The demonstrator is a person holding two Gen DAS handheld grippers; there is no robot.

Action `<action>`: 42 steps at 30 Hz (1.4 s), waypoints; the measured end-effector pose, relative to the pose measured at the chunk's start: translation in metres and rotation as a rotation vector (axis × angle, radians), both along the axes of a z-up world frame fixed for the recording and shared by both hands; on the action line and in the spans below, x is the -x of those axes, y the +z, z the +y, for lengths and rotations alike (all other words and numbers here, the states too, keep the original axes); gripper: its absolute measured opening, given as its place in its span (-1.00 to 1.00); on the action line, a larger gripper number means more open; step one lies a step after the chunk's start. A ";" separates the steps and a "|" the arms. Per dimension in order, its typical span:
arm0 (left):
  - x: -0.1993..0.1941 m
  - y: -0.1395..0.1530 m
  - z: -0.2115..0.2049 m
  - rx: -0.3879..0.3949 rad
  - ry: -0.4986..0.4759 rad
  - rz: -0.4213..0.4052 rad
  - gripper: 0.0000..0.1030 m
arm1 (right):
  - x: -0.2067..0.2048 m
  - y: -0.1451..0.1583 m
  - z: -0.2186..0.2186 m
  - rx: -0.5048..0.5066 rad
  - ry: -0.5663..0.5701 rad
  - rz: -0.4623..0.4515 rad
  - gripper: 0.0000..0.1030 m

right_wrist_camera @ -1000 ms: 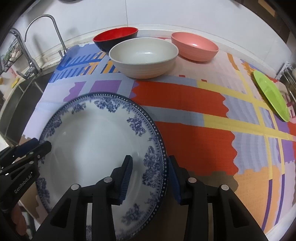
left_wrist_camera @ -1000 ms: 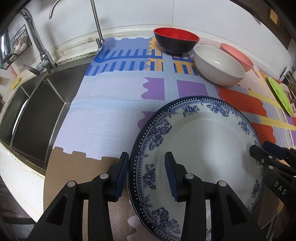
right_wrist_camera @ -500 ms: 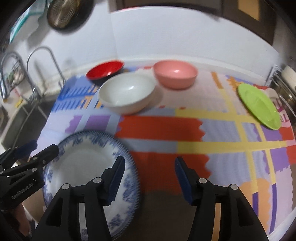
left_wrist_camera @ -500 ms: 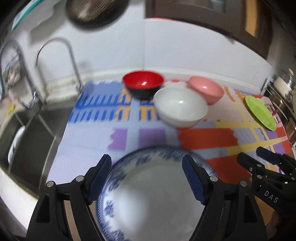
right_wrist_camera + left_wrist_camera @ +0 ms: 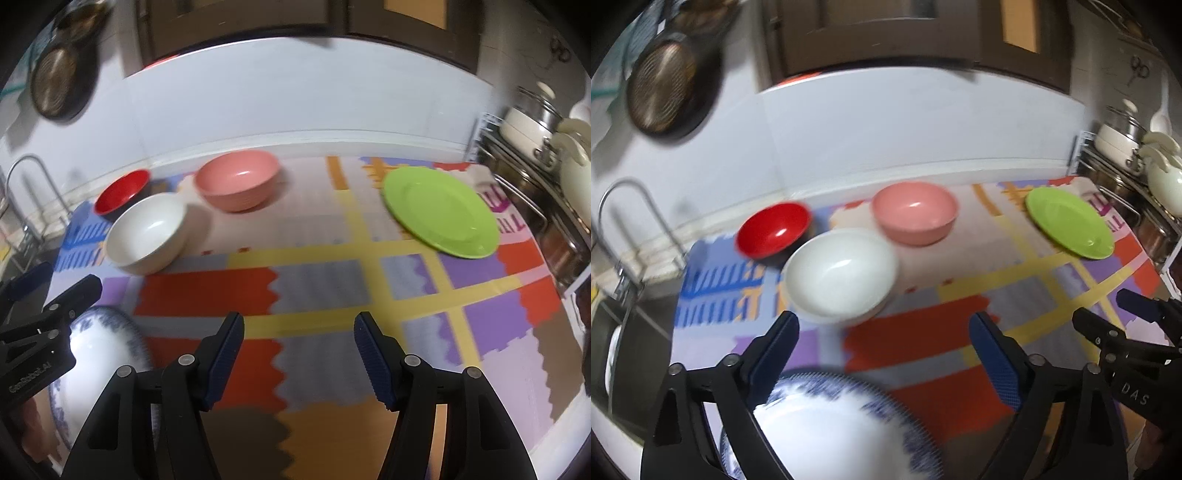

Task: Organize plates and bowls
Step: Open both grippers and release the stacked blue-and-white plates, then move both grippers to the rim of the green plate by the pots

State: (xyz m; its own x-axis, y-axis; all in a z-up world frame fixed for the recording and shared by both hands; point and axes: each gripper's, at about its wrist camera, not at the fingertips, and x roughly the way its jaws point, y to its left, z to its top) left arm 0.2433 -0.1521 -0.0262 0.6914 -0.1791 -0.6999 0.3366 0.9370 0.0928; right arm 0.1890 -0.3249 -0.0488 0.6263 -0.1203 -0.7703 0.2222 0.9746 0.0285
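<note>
Here, left tool (image 5: pixel 884 341) and right tool (image 5: pixel 298 341), both spread wide, just opened, nothing gripped; round blue-patterned white ceramic plate (image 5: pixel 827 424) flat on patterned tabletop (image 5: pixel 317 288), below left tool.

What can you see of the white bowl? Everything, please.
The white bowl is round, deep and plain, glossy like ceramic or melamine, with faint ridges on its outer wall. It stands upright and looks empty on the colourful mat, nearer the camera than the red bowl and left of the pink bowl. In the left wrist view its rim overlaps the red bowl; whether they touch is unclear. Neither gripper touches it.
</note>
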 end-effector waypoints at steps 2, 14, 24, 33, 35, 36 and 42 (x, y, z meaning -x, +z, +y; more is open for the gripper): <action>-0.004 0.005 -0.018 0.014 -0.032 0.001 0.84 | 0.002 0.003 -0.014 0.019 -0.019 -0.009 0.42; -0.028 0.027 -0.118 0.033 -0.161 -0.063 0.83 | -0.003 0.020 -0.115 0.043 -0.176 -0.057 0.42; -0.058 0.021 -0.187 0.026 -0.209 -0.048 0.82 | -0.027 0.021 -0.176 0.063 -0.232 -0.075 0.42; -0.087 0.001 -0.245 -0.013 -0.263 -0.033 0.82 | -0.053 -0.001 -0.233 0.032 -0.306 -0.049 0.42; -0.094 -0.005 -0.257 -0.019 -0.267 -0.026 0.82 | -0.058 -0.009 -0.246 0.013 -0.323 -0.036 0.42; -0.100 -0.008 -0.263 -0.021 -0.270 -0.019 0.82 | -0.059 -0.012 -0.250 0.008 -0.329 -0.031 0.42; -0.126 -0.034 -0.289 -0.034 -0.274 0.050 0.82 | -0.074 -0.033 -0.278 0.002 -0.363 0.003 0.42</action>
State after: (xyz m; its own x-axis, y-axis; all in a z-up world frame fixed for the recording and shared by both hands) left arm 0.3697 -0.4406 -0.0602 0.5849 -0.3306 -0.7407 0.5822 0.8070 0.0996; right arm 0.2632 -0.6026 -0.0814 0.5401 -0.3358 -0.7717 0.5538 0.8322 0.0254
